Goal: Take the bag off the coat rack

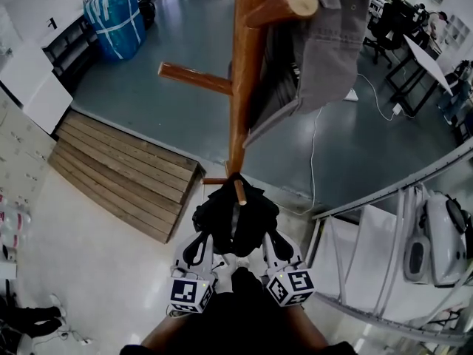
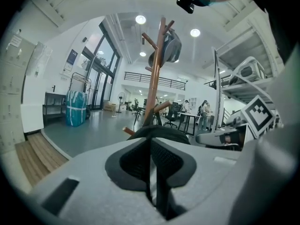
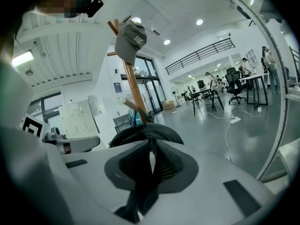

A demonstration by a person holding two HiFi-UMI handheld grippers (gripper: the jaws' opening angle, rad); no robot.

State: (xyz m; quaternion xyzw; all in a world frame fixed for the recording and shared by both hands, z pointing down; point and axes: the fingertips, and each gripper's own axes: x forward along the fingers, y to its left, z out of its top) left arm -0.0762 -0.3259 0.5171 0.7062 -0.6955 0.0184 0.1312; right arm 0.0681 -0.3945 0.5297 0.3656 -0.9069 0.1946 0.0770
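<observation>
Head view: a turned, glossy wooden coat rack (image 1: pixel 240 87) rises at 12 o'clock, with a grey cloth cap (image 1: pixel 325 50) draped at its top. The bag (image 1: pixel 222 214), soft, black and crumpled, hangs on a short low peg (image 1: pixel 239 191) at the middle. The left tongs (image 1: pixel 199 247) touch its edge at 7 o'clock and the right tongs (image 1: pixel 272 244) at 5 o'clock. A ribbed plank ramp (image 1: pixel 126 172) lies at 9 o'clock.

Left gripper view: the ridged black pads sit pressed together in pale grey plastic, with a thin dark strip pinched between them. The bag's rounded black top bulges just beyond the tips at 12 o'clock.

Right gripper view: the jaws are pressed together on limp black fabric of the bag, which trails out towards 6 o'clock. The bag's domed bulk sits right past the tips at 12 o'clock, against the pole.
</observation>
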